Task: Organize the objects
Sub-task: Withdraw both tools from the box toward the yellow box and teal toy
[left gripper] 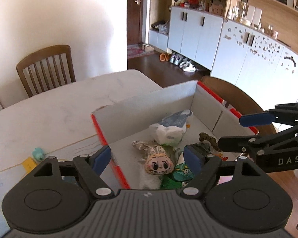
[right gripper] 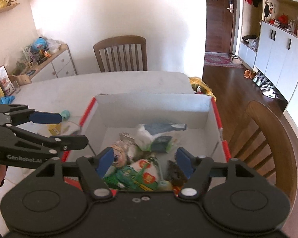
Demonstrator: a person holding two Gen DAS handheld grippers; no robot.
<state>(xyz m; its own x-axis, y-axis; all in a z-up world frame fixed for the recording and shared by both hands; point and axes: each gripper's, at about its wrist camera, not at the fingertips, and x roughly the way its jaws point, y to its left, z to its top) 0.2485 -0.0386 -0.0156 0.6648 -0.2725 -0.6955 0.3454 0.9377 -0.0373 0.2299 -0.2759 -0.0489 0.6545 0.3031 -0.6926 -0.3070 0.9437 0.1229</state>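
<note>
Both jaws stand wide apart and hold nothing: the left gripper [left gripper: 147, 159] and the right gripper [right gripper: 144, 161] hang above the box [right gripper: 153, 104] on the bench [left gripper: 49, 107], where a doll [left gripper: 159, 163] and a plastic bag [right gripper: 159, 136] lie. Lift clear of the walls, then fetch the small teal toy [left gripper: 37, 154] left outside. Readable writing: "GenRobot.AI" and "DAS" on the grippers.

The left gripper [left gripper: 149, 158] hides the box's [left gripper: 149, 103] near end and the plush doll's [left gripper: 159, 163] lower body.
</note>
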